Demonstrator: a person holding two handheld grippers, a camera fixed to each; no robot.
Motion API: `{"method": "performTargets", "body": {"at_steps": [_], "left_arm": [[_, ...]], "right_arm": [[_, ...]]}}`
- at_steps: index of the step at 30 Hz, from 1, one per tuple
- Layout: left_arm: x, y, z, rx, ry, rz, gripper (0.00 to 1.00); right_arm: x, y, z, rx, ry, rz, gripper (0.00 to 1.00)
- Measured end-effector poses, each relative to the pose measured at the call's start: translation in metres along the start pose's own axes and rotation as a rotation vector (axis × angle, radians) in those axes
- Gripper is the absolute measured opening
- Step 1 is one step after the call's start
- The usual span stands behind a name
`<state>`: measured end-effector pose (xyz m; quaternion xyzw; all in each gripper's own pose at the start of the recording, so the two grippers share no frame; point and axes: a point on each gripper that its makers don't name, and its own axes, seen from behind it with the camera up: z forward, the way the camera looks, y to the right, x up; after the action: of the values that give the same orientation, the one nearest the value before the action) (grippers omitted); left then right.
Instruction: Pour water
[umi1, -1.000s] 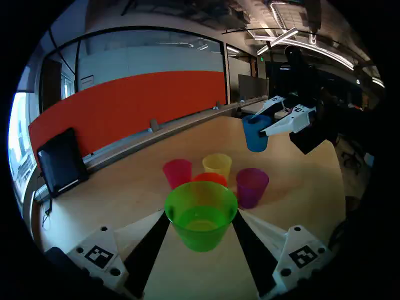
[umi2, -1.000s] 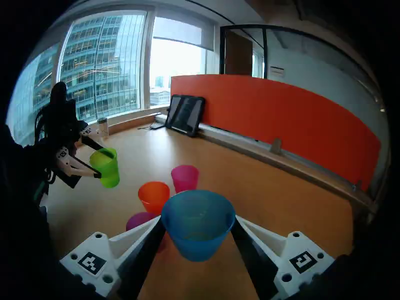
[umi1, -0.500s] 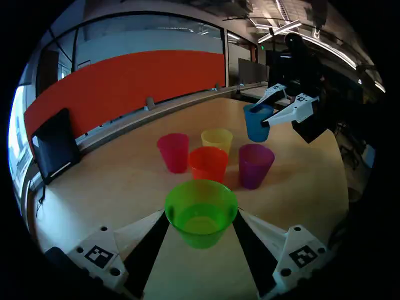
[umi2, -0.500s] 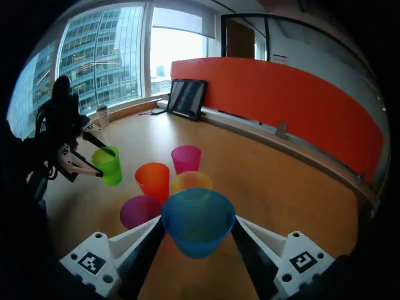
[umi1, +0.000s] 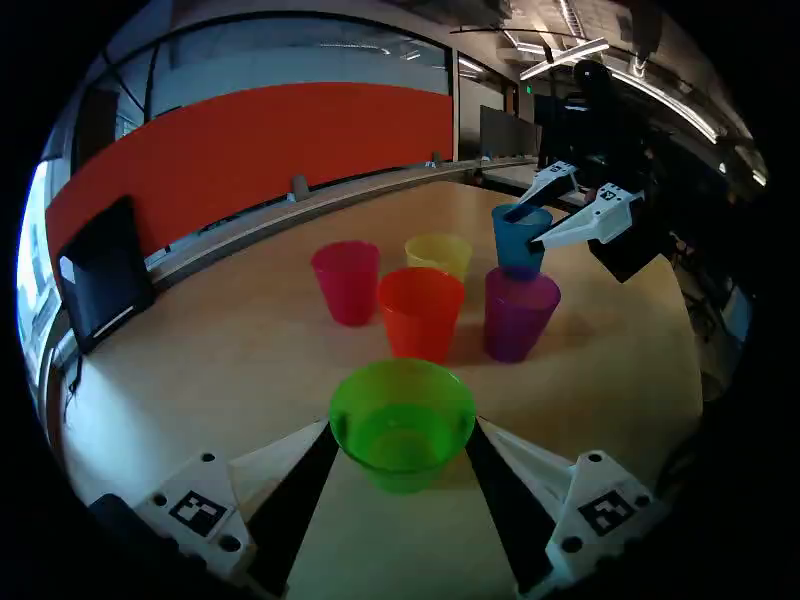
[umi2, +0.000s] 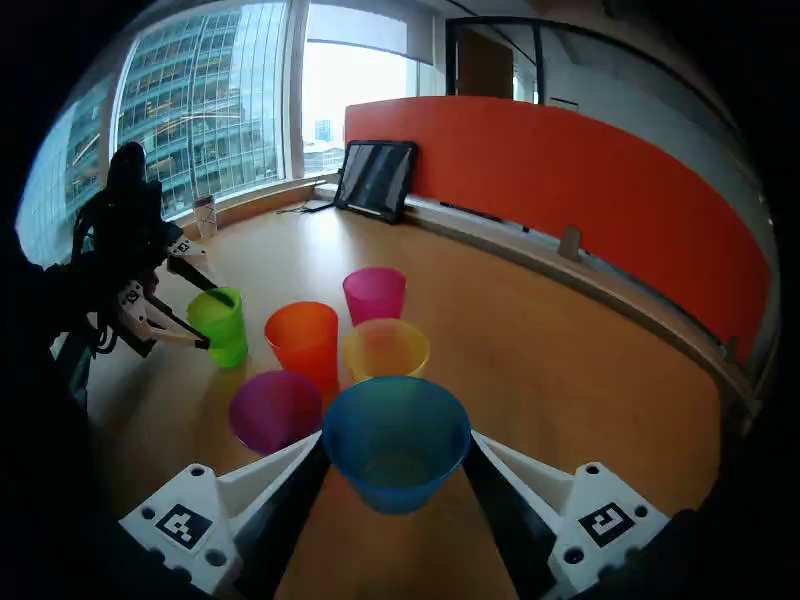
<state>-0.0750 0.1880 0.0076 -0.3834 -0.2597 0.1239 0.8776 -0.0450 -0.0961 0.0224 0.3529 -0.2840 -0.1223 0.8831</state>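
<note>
Left gripper view: the left gripper (umi1: 401, 425) pinches the green cup (umi1: 402, 462) upright by both sides. The orange cup (umi1: 420, 312) stands straight ahead on the table (umi1: 200, 370). Farther off, the right gripper (umi1: 520, 228) holds the blue cup (umi1: 516, 255) close above the rim of the purple cup (umi1: 518, 318).

Right gripper view: the blue cup is clamped upright. The purple cup stands just ahead to its left, so this hand seems the nearer one to pour there.

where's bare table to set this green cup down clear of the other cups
Widest bare table: between the pink cup and the leaning tablet. Also a strip between the green cup and the orange cup, and wood from the yellow cup to the orange partition. Crowded: the four-cup cluster, blue cup held near the purple cup.
</note>
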Motion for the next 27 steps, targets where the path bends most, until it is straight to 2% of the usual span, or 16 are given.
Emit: {"method": "performTargets", "body": {"at_steps": [6, 17, 21, 27], "left_arm": [[-0.004, 0.000, 0.003, 0.000, -0.003, 0.001, 0.86], [-0.007, -0.003, -0.001, 0.002, -0.002, -0.015, 0.88], [-0.009, -0.005, -0.001, 0.006, -0.010, -0.022, 0.96], [-0.013, -0.008, -0.003, 0.017, -0.020, -0.037, 0.98]], "right_arm": [[-0.005, 0.000, 0.003, 0.000, -0.010, 0.003, 0.92], [-0.009, -0.003, 0.008, 0.003, -0.017, 0.004, 0.92], [-0.009, -0.005, 0.008, 0.004, -0.016, 0.004, 0.92], [-0.011, -0.007, 0.009, 0.006, -0.014, 0.011, 0.92]]}}
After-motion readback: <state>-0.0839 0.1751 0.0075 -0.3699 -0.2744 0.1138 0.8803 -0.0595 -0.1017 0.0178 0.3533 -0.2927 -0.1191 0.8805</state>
